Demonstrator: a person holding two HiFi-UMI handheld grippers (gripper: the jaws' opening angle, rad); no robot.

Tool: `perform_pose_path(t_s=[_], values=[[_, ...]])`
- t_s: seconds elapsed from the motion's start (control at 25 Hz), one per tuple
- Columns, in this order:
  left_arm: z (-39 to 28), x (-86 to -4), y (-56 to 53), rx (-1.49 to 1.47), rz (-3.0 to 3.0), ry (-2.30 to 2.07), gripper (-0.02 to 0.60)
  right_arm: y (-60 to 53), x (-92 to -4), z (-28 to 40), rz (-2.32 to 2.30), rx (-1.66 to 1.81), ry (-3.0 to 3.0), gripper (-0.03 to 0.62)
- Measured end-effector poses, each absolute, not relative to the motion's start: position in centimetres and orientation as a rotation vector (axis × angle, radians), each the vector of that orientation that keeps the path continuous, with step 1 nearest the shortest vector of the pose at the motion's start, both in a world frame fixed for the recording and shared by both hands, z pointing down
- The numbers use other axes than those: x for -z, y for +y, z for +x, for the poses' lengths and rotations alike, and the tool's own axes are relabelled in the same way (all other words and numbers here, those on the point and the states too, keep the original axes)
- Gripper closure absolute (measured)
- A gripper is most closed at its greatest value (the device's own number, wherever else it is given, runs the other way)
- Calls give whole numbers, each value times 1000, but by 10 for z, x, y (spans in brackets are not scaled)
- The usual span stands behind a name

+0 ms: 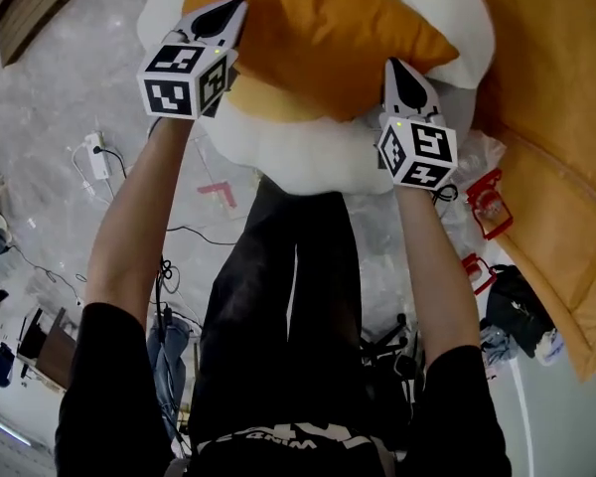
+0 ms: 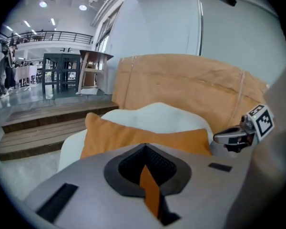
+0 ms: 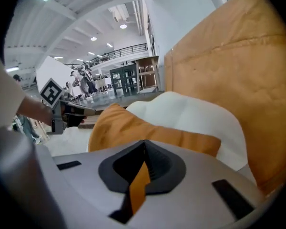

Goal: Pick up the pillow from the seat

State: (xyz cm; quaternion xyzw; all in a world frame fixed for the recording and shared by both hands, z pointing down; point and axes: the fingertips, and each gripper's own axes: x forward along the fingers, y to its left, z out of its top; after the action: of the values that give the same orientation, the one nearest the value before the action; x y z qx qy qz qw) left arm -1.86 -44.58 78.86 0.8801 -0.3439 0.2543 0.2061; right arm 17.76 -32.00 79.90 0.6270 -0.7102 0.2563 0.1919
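Well, both my tongs are squeezed together right now with nothing in them. In the head view, the left tongs (image 1: 225,16) sit at the upper left, right at the near left edge of the pillow (image 1: 318,28). The right tongs (image 1: 405,76) are right of centre by its right corner. I can't tell whether either one is actually touching it.

The pillow is the orange one lying on the puffy white seat (image 1: 308,162) at the top middle of the head view. In both gripper views it sits across the middle, just beyond the jaws.

My guess on handling: light, soft and squashy, with a cloth cover that shouldn't be slippery, and nothing to break. It'll sag and fold if I grab it by one spot. So I'd open up first, then pinch the edge seam on each side, where the cloth bunches into something firm, instead of biting the fat middle.
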Motion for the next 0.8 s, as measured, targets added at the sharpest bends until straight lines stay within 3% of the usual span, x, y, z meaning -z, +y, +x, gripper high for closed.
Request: perform_pose_path(t_s=[0.52,0.56,0.6,0.64,0.68,0.76,0.8], values=[[-36,-827,-481,-835,2448,-1100,574,-314,-844,212,1792,-874,-1845,571],[-37,-829,-483,-838,2446,-1115,552,-313,-848,213,1791,-900,-1829,562],[-37,-830,-485,-841,2441,-1124,493,-313,-852,213,1794,-929,-1820,498],[-37,-832,-487,-843,2435,-1132,429,-314,-855,213,1800,-956,-1814,382],[-36,-833,-490,-844,2433,-1143,355,-315,-859,212,1809,-974,-1812,314],[-36,-836,-495,-853,2441,-1174,241,-319,-863,209,1833,-991,-1819,275],[-35,-839,-497,-865,2442,-1185,218,-320,-865,208,1847,-1002,-1822,256]])
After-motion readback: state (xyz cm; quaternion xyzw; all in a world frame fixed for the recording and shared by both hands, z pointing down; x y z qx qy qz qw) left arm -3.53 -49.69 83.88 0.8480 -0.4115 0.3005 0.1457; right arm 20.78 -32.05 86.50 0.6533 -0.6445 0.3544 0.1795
